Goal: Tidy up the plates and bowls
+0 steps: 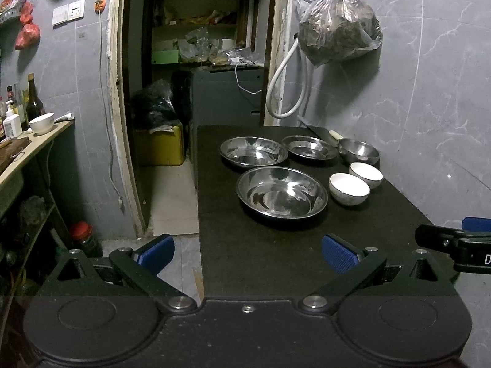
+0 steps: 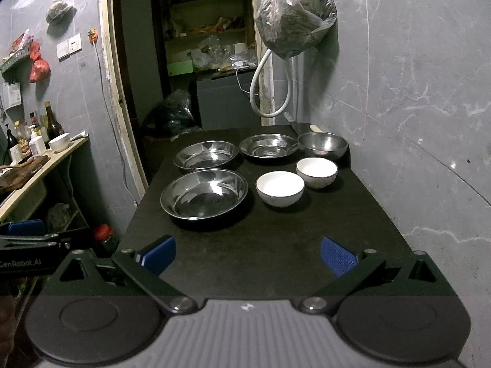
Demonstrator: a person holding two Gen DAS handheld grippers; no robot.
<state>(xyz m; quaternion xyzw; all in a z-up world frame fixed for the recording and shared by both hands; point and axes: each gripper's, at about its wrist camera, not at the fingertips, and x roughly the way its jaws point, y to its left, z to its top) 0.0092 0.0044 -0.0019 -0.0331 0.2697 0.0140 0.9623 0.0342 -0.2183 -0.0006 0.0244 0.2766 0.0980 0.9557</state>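
Left gripper [image 1: 247, 256] and right gripper [image 2: 248, 256] are hovering open, holding nothing; steel plates [image 2: 204, 192] and white bowls [image 2: 280, 188] are sitting unstacked.

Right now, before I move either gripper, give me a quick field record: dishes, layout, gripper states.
surface: black table
steel plates: three, near, far left, far right
steel bowl: far right corner
white bowls: two, near, far
stacking: none, all stand apart
left gripper: open, empty
right gripper: open, empty
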